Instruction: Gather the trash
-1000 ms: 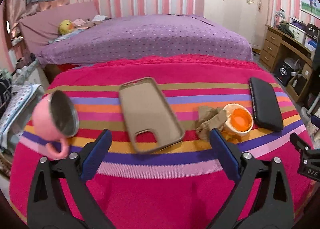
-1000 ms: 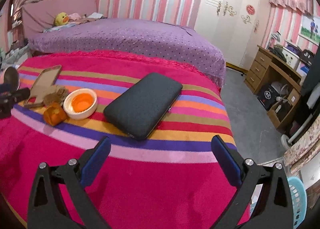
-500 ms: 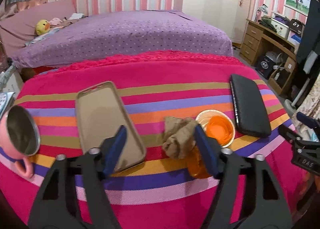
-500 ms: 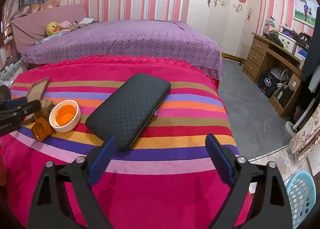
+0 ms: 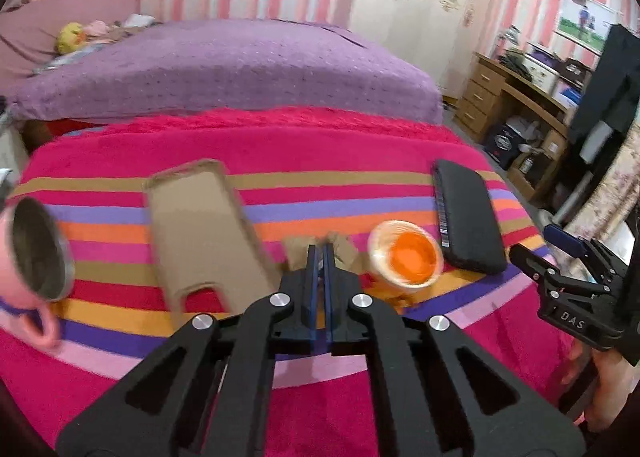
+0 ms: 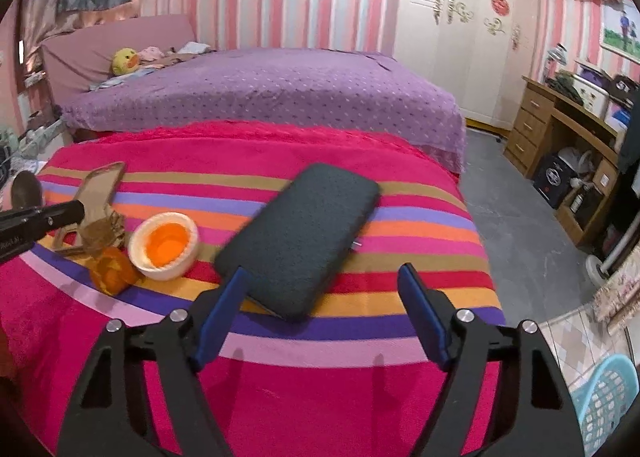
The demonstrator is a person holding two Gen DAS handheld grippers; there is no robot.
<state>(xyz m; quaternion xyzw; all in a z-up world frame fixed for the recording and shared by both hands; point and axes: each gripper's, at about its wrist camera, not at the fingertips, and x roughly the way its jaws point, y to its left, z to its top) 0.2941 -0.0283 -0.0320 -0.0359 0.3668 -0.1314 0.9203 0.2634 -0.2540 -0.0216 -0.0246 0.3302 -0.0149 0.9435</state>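
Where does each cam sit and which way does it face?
Left wrist: on the left gripper, angled down at the crumpled brown paper; closed jaws show, plus right gripper at frame edge.
Right wrist: on the right gripper, angled down at the dark textured rectangular case; spread jaws show.
Shared: striped pink blanket, white cup with orange inside, tan phone case.

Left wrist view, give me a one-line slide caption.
Left tongs shut at the crumpled brown paper, between a tan phone case and an orange-filled bowl on the striped blanket.
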